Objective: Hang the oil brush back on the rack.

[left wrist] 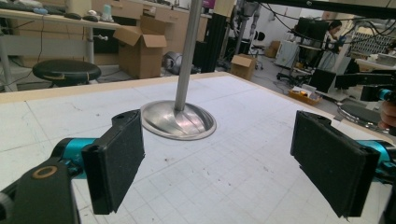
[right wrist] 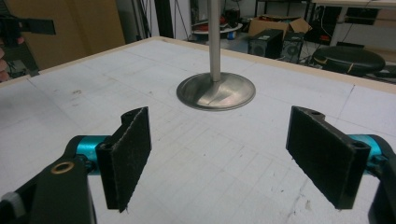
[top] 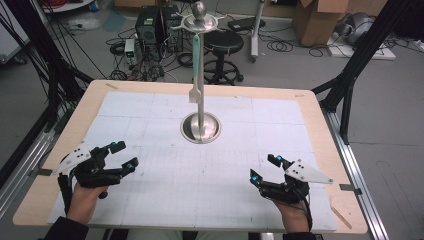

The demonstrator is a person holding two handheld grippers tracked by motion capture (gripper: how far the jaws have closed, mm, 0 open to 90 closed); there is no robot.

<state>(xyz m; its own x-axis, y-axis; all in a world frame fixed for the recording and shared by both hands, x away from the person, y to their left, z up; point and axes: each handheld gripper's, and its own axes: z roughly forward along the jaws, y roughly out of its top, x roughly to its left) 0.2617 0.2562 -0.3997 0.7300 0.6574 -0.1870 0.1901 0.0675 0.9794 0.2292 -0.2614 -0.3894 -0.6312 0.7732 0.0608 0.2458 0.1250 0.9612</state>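
A metal stand rises from a round base at the middle of the white gridded mat. From its top ring hangs a pale green spatula, blade down. My left gripper rests at the near left, open, with nothing between its pads. At the near right my right gripper is open and empty too. In the left gripper view the gripper faces the stand's base. In the right gripper view the gripper faces the same base from the other side.
The mat lies on a wooden table. Behind the table stand a black stool, computer towers, floor cables and a cardboard box. Black frame legs flank the table.
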